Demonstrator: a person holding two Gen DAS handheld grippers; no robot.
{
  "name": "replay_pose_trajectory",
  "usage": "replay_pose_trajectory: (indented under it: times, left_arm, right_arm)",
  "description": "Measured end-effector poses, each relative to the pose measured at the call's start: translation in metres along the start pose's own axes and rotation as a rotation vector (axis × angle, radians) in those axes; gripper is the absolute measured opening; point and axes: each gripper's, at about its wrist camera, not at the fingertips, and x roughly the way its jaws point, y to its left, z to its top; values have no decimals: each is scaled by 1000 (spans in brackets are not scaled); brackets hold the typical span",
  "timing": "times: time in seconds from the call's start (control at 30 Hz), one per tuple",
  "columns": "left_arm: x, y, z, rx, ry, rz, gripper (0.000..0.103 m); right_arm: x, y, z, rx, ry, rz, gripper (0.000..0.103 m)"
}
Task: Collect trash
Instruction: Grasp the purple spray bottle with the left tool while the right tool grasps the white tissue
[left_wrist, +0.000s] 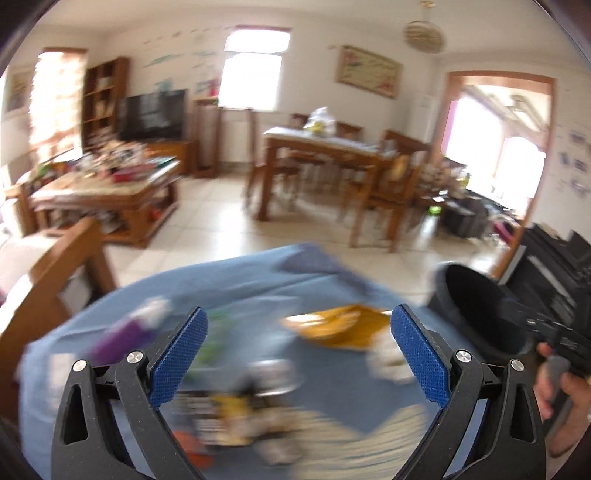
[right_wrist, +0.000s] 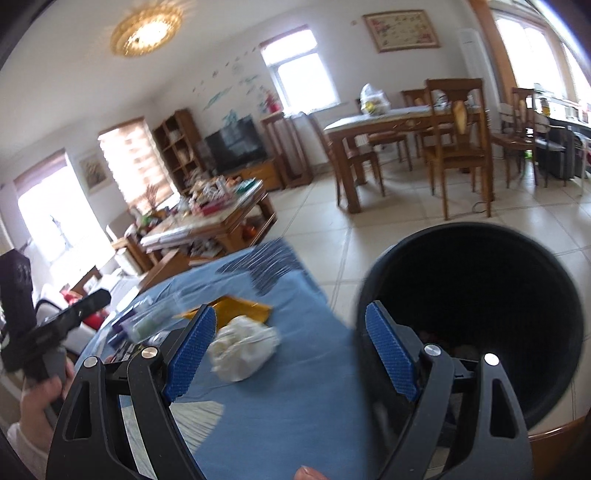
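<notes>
- Trash lies scattered on a blue cloth (left_wrist: 332, 387) in the left wrist view: a yellow wrapper (left_wrist: 340, 326), a purple packet (left_wrist: 122, 338), a white crumpled wad (left_wrist: 388, 360) and a blurred pile of printed packaging (left_wrist: 229, 410) nearest the camera.
- Left gripper (left_wrist: 299, 354) hangs above that clutter with its blue pads spread wide and nothing between them.
- Black bin (left_wrist: 480, 310) stands at the cloth's right edge, just beside the hand that carries the other tool.
- Motion blur hides finer detail of the litter.
- From the right wrist view, the white crumpled wad (right_wrist: 243, 347) rests on the blue cloth (right_wrist: 295, 406), near the yellow wrapper (right_wrist: 236, 312).
- Right gripper (right_wrist: 290, 354) is spread open and empty, one finger over the cloth, the other in front of the black bin (right_wrist: 472, 325).
- Inside the bin, some dim items show at the bottom.
</notes>
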Motion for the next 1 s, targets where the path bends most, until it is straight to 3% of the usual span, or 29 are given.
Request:
replay_pose_trajectory:
  times: [0.2,0.33,0.47,0.63,0.73,0.8,0.87,1.0]
  left_arm:
    - [10,86,6,-19,75,146,96]
    - [36,114,8,41,170,195,92]
    - [57,127,3,61,246,208,79]
    - [80,135,-1,72,295,209,70]
    - [83,134,-6,87,302,220,58]
    - [87,132,-6,123,308,271,41]
    - [88,133,-5,131,299,298,35]
    - [83,144,-2,64,279,257,31]
  right_arm:
    - [47,37,-10,-57,135,-3,83]
    - [72,46,-17,-67,225,-24,83]
    - [91,51,-24,-96,282,-59,83]
    - [100,52,-25,-135,311,-82,58]
    - [101,59,-28,-172,309,-105,50]
    - [100,61,-31,-185,303,-109,46]
    - [100,62,-32,-184,300,-101,42]
    - [91,59,-29,-149,258,-54,34]
